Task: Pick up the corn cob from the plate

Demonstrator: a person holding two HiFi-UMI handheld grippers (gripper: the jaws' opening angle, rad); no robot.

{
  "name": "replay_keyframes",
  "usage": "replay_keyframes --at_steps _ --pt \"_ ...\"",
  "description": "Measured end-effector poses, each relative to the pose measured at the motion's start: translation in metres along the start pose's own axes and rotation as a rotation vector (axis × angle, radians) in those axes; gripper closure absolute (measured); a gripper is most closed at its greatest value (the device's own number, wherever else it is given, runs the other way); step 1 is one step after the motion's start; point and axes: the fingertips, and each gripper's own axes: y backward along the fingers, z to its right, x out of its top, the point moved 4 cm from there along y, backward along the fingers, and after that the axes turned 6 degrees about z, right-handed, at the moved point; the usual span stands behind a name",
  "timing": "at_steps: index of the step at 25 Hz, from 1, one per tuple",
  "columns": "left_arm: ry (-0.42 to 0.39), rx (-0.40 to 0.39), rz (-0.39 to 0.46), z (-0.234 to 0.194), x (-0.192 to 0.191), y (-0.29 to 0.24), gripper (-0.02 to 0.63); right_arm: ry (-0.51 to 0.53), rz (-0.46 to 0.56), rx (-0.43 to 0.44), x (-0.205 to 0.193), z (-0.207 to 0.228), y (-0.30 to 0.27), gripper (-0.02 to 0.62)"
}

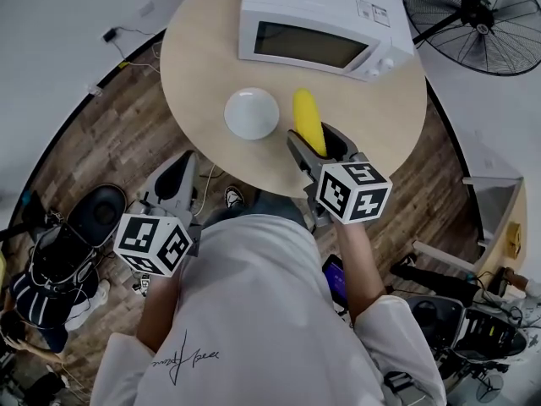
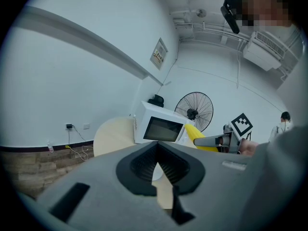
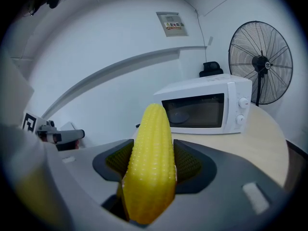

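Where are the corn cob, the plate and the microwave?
corn cob (image 3: 150, 165), right gripper view: middle of its kernels.
plate (image 1: 251, 113), head view: its bare centre.
microwave (image 1: 306, 45), head view: its dark door window.

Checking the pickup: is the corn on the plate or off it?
Off: the plate is bare; the corn is clamped in the right tongs.

White walls (image 2: 72, 81), wood floor (image 1: 110, 142), round table (image 1: 203, 41) (fan (image 1: 473, 15) standing nearby).
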Motion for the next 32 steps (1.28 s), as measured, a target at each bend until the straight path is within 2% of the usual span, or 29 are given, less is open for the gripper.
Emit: replay_keyframes --at_steps 14,24,32 --pt "0.004 0.007 -0.004 -0.006 -0.003 0.001 0.615 -0.027 0.094 -0.047 0.002 -0.002 0.026 0.324" --pt "0.022 0.015 0.038 -0.011 0.001 0.009 0.615 -0.008 0.157 -0.019 0.003 -0.014 0.041 0.325" --pt "0.027 0.002 0.021 -0.012 -0.003 0.012 0.615 -0.018 0.161 0.011 0.009 -0.016 0.042 0.325"
